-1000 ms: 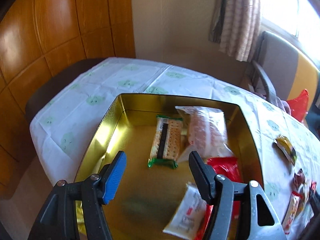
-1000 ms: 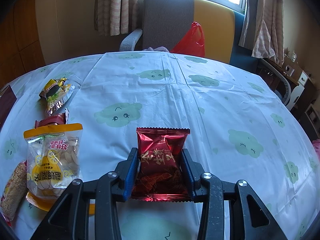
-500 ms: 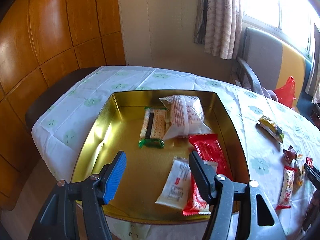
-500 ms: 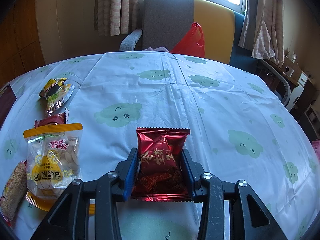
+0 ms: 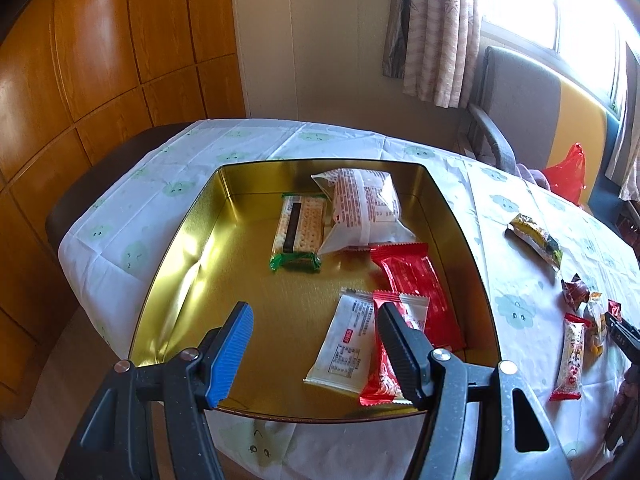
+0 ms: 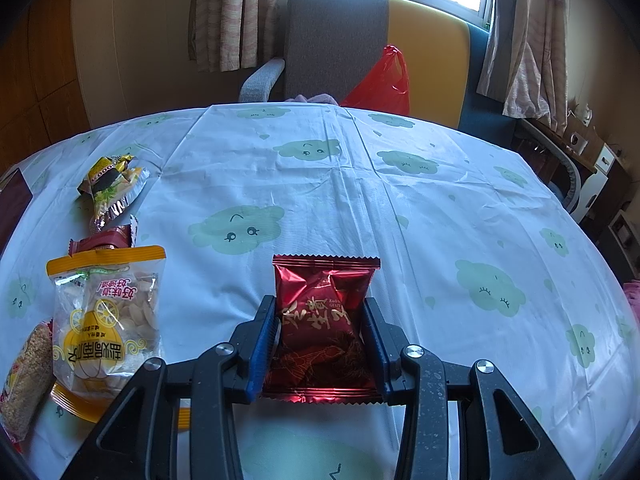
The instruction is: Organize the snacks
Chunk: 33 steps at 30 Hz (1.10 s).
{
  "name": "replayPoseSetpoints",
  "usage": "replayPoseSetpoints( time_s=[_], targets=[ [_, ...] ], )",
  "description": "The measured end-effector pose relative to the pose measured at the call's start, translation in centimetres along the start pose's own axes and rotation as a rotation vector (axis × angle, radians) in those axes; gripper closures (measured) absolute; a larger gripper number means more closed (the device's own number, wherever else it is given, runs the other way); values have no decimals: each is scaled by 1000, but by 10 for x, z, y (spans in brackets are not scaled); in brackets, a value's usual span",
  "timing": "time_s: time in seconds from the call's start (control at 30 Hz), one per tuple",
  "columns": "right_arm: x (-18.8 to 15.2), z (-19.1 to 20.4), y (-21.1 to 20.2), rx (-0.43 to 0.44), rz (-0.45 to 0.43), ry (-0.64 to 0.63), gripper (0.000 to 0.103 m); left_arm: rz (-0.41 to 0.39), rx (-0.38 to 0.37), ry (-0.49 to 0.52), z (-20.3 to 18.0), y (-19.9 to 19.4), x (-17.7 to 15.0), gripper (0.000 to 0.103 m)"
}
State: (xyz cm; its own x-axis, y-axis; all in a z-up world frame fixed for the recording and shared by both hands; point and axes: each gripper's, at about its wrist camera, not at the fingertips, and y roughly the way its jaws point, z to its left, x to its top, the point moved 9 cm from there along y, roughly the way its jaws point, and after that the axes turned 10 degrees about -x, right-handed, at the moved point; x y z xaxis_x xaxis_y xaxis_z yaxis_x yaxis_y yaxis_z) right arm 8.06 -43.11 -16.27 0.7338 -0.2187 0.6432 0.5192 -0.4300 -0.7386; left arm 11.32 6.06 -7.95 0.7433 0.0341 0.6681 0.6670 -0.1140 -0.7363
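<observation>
In your left wrist view, your left gripper hangs with fingers wide and empty over the gold tin, which holds several snack packets. In your right wrist view, your right gripper clamps the dark red packet above the tablecloth.

Gold tins: one
Snack packets inside the tin: five — cracker pack, clear pouch, white packet, two red packets
Packets loose on the worktop, right wrist view: five, counting the dark red packet
Chairs: one
Red plastic bags: one
</observation>
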Motion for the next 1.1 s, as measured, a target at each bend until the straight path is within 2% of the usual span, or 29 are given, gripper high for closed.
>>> replayPoseSetpoints(
  time_s=[0.77,1.1],
  targets=[
    [0,1,0,-15,-4,-13,61,27,-1,-19,7,7,-9,37],
    [1,-1,-4,-9,10,12,62,-7,49,-25,24,-2,-7,37]
  ],
)
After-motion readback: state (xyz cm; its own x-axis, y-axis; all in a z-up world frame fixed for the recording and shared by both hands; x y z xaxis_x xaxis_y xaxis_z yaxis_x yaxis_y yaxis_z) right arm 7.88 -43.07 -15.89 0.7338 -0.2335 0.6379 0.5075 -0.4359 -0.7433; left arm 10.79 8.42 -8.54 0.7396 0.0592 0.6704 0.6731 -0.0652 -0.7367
